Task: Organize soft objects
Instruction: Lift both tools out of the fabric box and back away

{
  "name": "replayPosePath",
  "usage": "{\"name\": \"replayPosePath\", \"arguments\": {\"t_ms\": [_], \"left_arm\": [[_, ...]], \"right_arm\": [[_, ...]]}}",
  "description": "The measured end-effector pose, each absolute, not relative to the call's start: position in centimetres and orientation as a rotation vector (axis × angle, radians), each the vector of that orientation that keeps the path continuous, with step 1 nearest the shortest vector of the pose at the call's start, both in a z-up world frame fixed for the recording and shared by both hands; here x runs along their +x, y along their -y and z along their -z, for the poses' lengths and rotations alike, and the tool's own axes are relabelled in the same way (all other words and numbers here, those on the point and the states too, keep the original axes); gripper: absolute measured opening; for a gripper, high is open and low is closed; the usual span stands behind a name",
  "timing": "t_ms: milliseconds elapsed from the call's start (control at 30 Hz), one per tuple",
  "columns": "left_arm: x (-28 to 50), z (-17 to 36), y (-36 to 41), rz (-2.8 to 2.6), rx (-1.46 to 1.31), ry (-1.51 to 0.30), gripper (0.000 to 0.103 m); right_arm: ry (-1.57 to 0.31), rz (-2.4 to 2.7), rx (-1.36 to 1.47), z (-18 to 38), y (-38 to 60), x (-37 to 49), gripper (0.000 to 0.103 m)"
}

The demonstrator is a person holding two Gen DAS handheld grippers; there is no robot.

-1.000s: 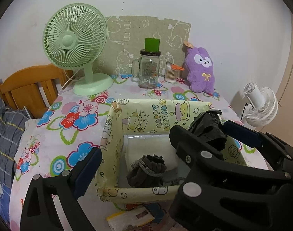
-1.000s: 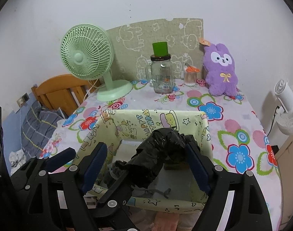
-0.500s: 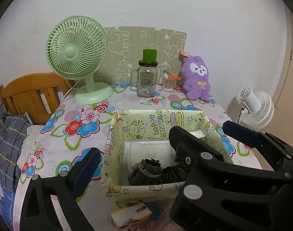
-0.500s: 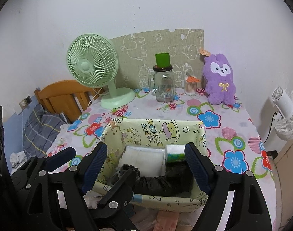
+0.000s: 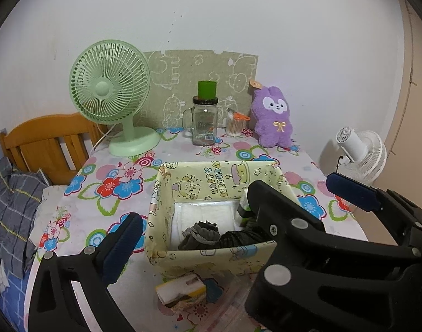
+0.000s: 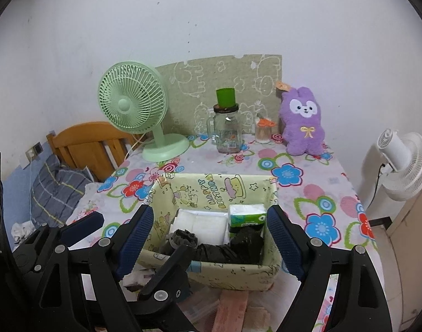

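Landmark: the box [image 6: 233, 269] on the table [image 6: 316, 191].
In the box, rear left: a flat pad [image 6: 200, 222].
In the box, rear right: a tissue pack [image 6: 247, 215], beside the pad.
In the box, front: a bag [image 6: 233, 249] along the near wall, a cloth bundle [image 6: 184, 238] to its left.
Behind the box: a jar [image 6: 227, 130], a cup [image 6: 224, 97] on its lid.
Behind, left: a desk fan [image 6: 133, 105].
Behind, right: a plush rabbit [image 6: 303, 121], a swab holder [image 6: 263, 131] between it and the jar.
Before the box: a small packet [image 5: 180, 289].
My 2 grippers: my right gripper [image 6: 209, 242] with 1 finger at each side of the box, my left gripper [image 5: 238, 210] alongside.
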State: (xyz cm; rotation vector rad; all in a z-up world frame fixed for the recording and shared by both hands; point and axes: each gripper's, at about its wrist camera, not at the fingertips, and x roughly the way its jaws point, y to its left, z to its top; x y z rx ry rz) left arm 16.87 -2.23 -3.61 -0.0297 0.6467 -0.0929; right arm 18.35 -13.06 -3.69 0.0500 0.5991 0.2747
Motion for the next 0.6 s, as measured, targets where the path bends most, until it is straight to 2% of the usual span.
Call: {"name": "replayPosePath", "arguments": {"t_ms": [600], "left_arm": [[12.1,2.3,4.4,0.141,-0.001,-0.613,0.103]], "right_arm": [[-0.557,-0.195,0.051,2.1,15.3,12.8,0.09]]}}
